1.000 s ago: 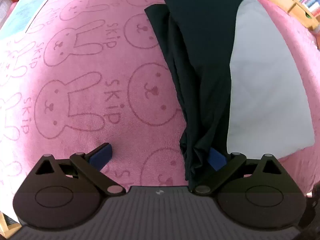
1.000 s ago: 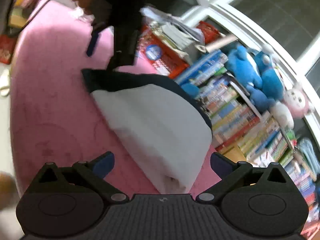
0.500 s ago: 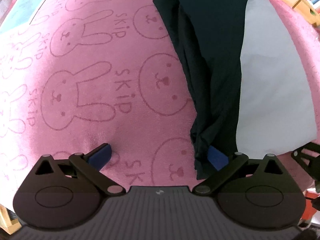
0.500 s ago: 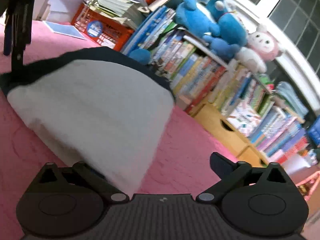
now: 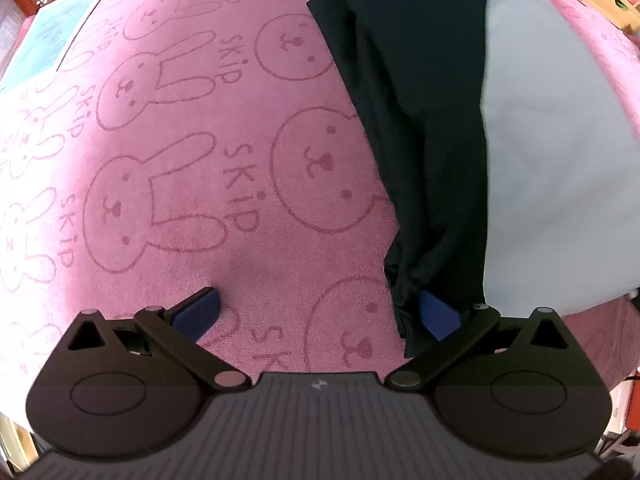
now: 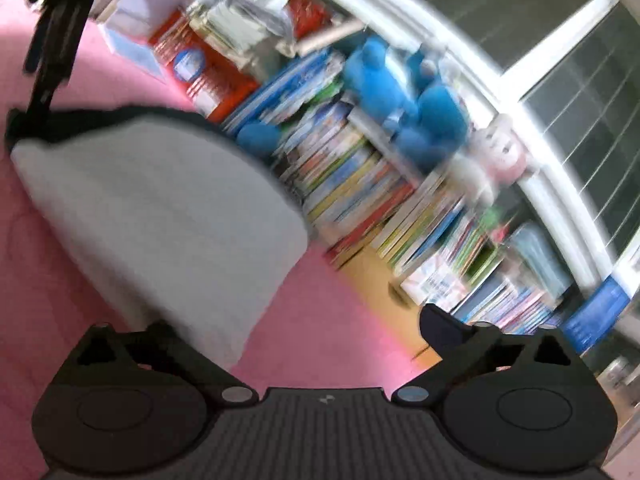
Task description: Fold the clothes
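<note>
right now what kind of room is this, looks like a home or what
Most likely a child's room or playroom in a home. A pink rabbit-print blanket printed "SKIP" covers the surface, a low shelf is crammed with picture books, and blue plush toys sit on top by a window.

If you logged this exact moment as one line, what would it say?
garment: flat on pink blanket | left tongs: open, straddling dark edge | right tongs: opening, over grey corner, nothing gripped

In our right wrist view, the folded garment (image 6: 168, 216) now fills the left of the frame, and the bookshelf (image 6: 380, 200) and window (image 6: 560, 60) swing across the right. Our right gripper (image 6: 312, 320) is opening its jaws, nothing between them.
</note>
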